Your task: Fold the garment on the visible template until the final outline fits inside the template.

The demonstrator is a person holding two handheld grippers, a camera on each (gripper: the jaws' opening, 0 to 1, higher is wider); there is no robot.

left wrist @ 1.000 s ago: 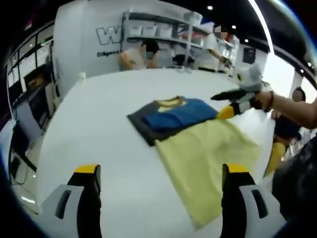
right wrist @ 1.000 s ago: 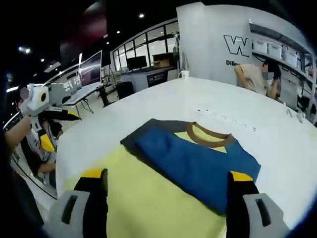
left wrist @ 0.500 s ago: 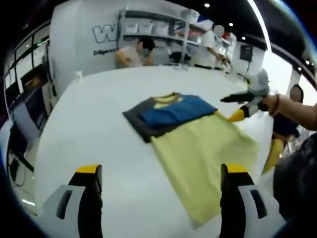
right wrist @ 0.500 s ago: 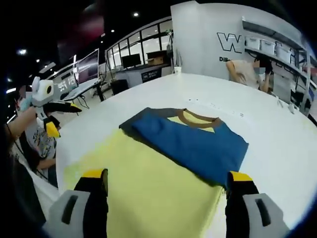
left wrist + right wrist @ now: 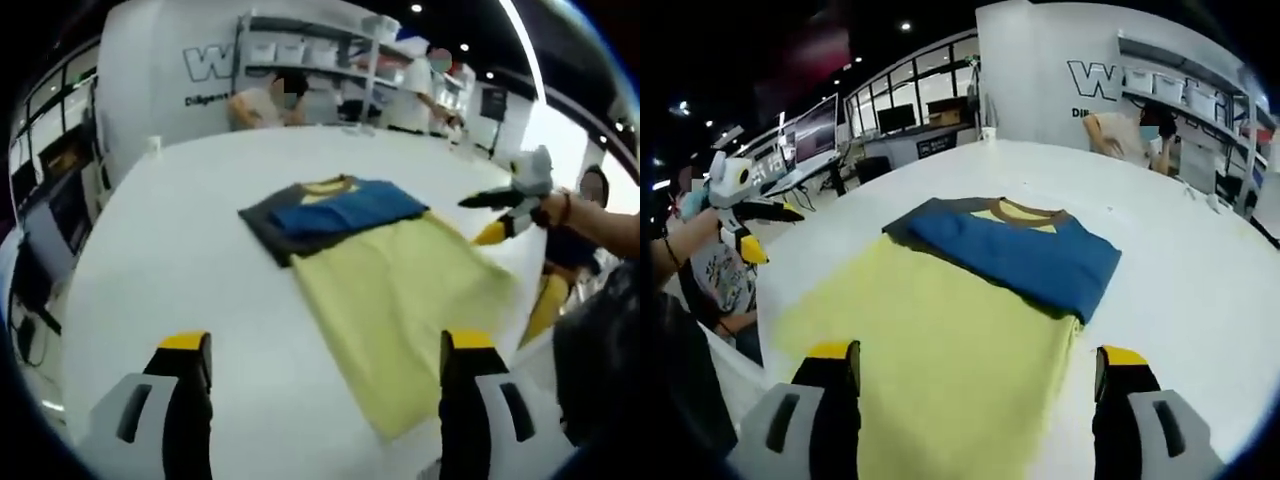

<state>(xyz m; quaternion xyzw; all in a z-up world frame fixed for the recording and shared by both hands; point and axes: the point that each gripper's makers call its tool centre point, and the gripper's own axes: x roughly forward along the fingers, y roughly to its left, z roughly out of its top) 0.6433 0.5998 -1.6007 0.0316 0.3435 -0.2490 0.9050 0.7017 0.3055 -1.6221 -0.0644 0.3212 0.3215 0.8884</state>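
A yellow T-shirt (image 5: 400, 290) lies flat on the white table (image 5: 180, 260). Its blue top part (image 5: 345, 205) is folded in over the collar. Under that end lies a dark grey template (image 5: 262, 225). My left gripper (image 5: 322, 350) hovers open above the table on the hem side, holding nothing. To the right of the shirt, the right gripper (image 5: 505, 210) hangs in a person's hand. In the right gripper view the shirt (image 5: 940, 340), its blue fold (image 5: 1020, 255) and the template (image 5: 902, 228) lie ahead of my open, empty right gripper (image 5: 977, 358). The left gripper (image 5: 740, 215) hangs at the left.
The table's edge (image 5: 740, 365) runs close to the shirt's hem. People stand by white shelves (image 5: 320, 60) at the far side. Desks with monitors (image 5: 815, 135) fill the room's left. A small white cup (image 5: 152, 146) stands at the far table edge.
Both views have drawn back from the shirt, so it looks smaller and farther off. The right gripper has moved away from the shirt's side. The shirt lies as before.
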